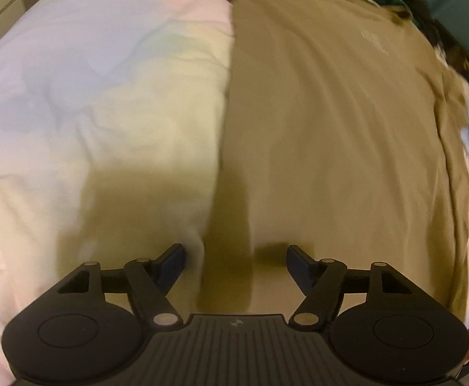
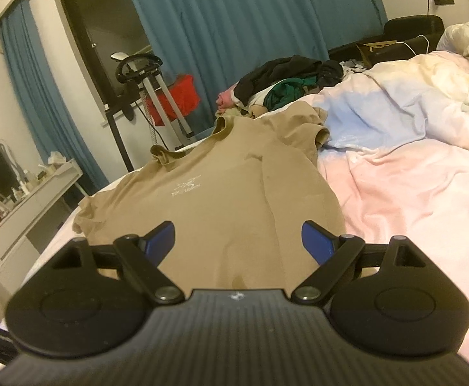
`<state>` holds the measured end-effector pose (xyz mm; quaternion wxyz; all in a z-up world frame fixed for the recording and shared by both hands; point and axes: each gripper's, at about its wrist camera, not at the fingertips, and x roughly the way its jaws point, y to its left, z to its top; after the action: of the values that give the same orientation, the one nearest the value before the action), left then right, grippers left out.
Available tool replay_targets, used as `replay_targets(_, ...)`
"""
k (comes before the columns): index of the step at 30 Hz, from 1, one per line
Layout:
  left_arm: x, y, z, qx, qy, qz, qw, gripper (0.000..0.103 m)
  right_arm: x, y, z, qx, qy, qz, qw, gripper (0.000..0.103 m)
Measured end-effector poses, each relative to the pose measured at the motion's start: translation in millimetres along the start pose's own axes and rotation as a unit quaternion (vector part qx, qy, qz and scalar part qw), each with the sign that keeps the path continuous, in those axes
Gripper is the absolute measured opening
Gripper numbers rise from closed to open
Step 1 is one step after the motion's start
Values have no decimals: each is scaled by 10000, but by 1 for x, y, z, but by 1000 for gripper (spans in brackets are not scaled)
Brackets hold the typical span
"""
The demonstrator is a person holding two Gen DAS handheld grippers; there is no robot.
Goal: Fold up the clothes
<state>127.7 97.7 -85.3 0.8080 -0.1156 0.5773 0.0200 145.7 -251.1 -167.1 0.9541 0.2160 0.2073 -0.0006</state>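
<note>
pastel duvet (image 2: pixel 411 193) covers the bed. tan t-shirt (image 2: pixel 221 193) lies spread on it, right side folded in w/ straight edge, left sleeve out. unsorted clothes pile (image 2: pixel 286 87) beyond. left gripper (image 1: pixel 234 254) & right gripper (image 2: pixel 237 234) both spread, holding nothing.

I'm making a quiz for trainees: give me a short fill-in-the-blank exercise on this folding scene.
1. The T-shirt spread on the bed is ____ in colour.
2. Both the left gripper and the right gripper have their jaws ____.
3. The curtains behind the bed are ____.

Missing words: tan; open; blue
</note>
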Motion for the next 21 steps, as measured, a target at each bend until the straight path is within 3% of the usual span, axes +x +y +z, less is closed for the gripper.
replay_targets(1,1,-2,-1,51,18,25,10000,52,0,0,0,-8,-1,-3,10000,87)
replay_targets(3,2,-6,-3,153,53,75,9998,21,0,-1,1,4,-12,5,10000,87)
replay_targets(4,-1,-5,-4,168,32,62,9998,13,-1,-2,1,33,-25,19,10000,87)
replay_targets(6,-11,-1,-4,131,-36,-16,9999,5,-2,-4,3,89,-58,54,9999,87)
replay_targets(11,-34,-7,-7,406,-161,54,9990,3,-5,-6,7,221,-140,120,9996,87)
replay_targets(17,-49,-16,-6,850,-187,545,9947,3,-5,-8,9,313,-175,133,9993,87)
replay_targets(21,-55,-33,-14,1151,-338,615,9909,8,-6,-8,11,336,-222,154,9991,87)
